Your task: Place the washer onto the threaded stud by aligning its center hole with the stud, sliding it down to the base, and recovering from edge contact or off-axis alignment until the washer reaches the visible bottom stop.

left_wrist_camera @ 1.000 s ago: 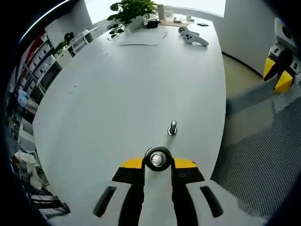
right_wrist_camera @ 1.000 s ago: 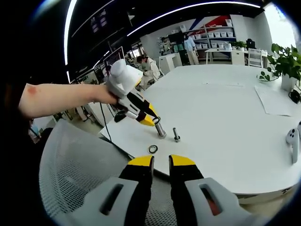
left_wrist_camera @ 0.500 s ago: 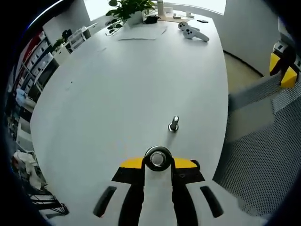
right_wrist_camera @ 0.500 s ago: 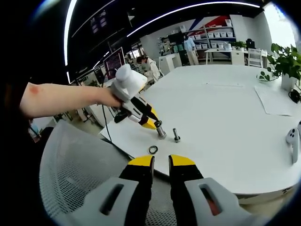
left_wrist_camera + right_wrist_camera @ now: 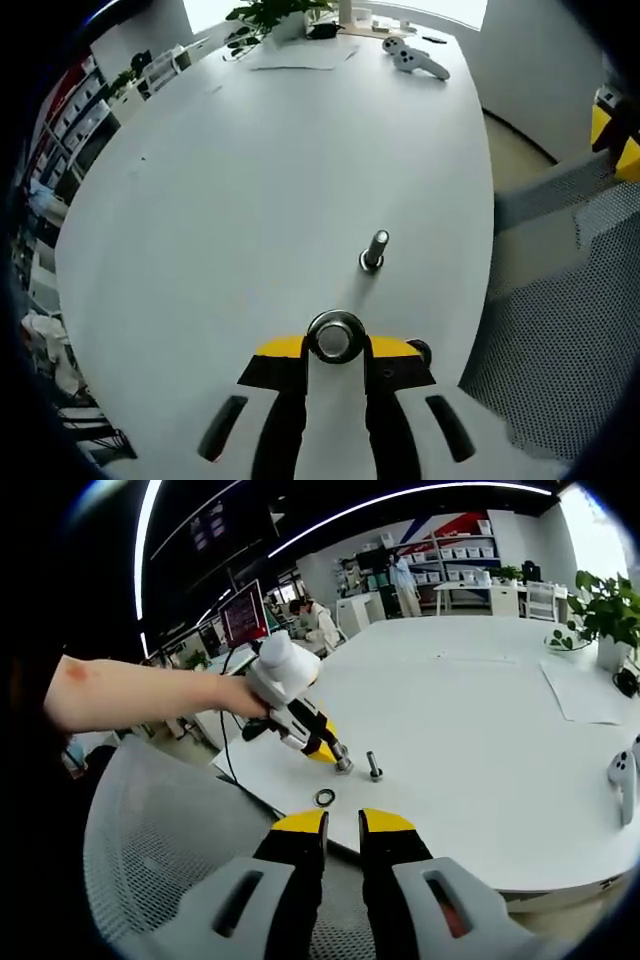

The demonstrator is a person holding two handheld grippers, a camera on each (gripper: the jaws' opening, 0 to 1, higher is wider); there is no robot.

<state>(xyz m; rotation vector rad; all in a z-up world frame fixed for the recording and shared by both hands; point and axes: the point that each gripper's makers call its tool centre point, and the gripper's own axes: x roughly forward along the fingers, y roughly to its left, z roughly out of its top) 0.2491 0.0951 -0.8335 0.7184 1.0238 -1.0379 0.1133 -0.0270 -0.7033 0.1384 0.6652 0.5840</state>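
lower now, the left tongs [image 5: 335, 755] clamp one steel washer [image 5: 334, 338] over one threaded stud [image 5: 343, 763]; a second stud [image 5: 374, 250] and second washer [image 5: 325, 797] sit on the white desk [image 5: 250, 180]; right tongs [image 5: 342, 823] nearly together, holding nothing.

Washer [image 5: 334, 338] over stud; second stud [image 5: 375, 249] upright.

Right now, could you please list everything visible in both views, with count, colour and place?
Washer: one, silver, held in the left tongs over a stud.
Free stud: one, silver, upright on the table.
Spare washer: one, dark, flat near the table edge.
Table: one, white.
Controllers: white, far end.
Plant: green, far end.
Mesh chair: grey, beside the table.
Left tongs: yellow-tipped, shut.
Right tongs: yellow-tipped, empty.
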